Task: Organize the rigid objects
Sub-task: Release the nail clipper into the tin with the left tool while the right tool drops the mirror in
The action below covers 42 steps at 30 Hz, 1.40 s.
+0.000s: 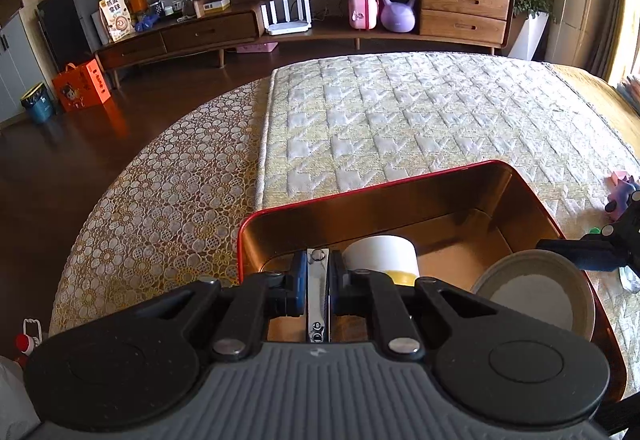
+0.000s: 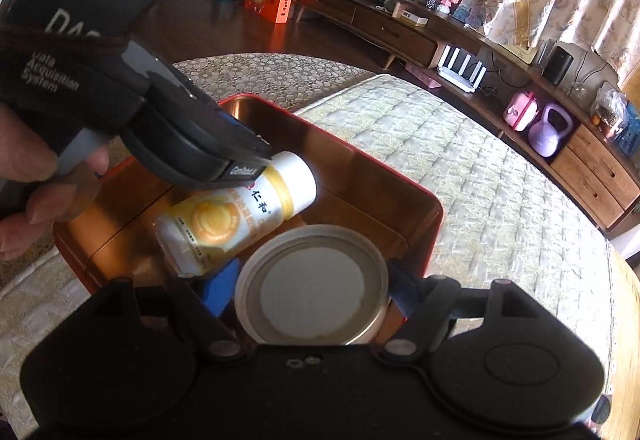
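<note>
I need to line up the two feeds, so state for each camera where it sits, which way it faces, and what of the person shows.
Left wrist: on the left gripper, aimed down into the red tin; it is shut on a nail clipper.
Right wrist: on the right gripper, aimed into the tin, gripping a round lid; a hand shows.
Shared: tin, lid, white bottle.

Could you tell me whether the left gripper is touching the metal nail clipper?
Touching. The left wrist view shows the left gripper shut on the nail clipper, its blue pads pressed against both long edges with no gap.
</note>
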{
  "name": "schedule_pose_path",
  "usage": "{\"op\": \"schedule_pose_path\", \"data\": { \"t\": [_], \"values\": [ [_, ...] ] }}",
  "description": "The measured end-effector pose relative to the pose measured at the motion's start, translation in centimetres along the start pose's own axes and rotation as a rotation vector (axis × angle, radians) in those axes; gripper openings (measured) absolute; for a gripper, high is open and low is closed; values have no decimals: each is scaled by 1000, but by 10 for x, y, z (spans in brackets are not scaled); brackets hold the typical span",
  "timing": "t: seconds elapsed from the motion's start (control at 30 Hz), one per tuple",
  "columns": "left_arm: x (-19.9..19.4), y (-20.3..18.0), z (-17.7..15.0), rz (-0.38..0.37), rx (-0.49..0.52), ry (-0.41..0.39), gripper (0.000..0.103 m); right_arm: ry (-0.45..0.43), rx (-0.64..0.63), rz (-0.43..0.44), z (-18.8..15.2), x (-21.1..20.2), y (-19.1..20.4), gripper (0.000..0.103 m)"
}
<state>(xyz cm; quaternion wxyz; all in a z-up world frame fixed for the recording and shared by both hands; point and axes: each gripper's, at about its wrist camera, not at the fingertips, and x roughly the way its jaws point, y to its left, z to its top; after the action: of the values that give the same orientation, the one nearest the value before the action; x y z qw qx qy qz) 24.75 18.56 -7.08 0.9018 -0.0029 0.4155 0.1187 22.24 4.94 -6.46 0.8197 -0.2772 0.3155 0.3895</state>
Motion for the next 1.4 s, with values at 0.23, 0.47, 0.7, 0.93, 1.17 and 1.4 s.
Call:
{"op": "schedule_pose_path", "data": {
  "t": [0.23,0.47,0.7,0.93,1.17,1.4],
  "values": [
    [12,-1,1,1,-8,52,11,2,30,27,-4,-5,-4,78],
    [12,-5,1,1,-9,73,11,-37,71,45,-9,-27,-11,78],
    [0,-3,-3,-8,-32,71,12,-58,143,58,-16,-50,-19,79],
    [-22,-4,-8,-11,-38,51,12,-78,181,58,-22,-73,-24,81],
    [-48,-7,-14,-32,-40,26,15,-106,201,40,-29,-101,-23,83],
    [-73,-16,-26,-85,-35,11,17,-147,222,26,-41,-128,-26,86]
  ]
}}
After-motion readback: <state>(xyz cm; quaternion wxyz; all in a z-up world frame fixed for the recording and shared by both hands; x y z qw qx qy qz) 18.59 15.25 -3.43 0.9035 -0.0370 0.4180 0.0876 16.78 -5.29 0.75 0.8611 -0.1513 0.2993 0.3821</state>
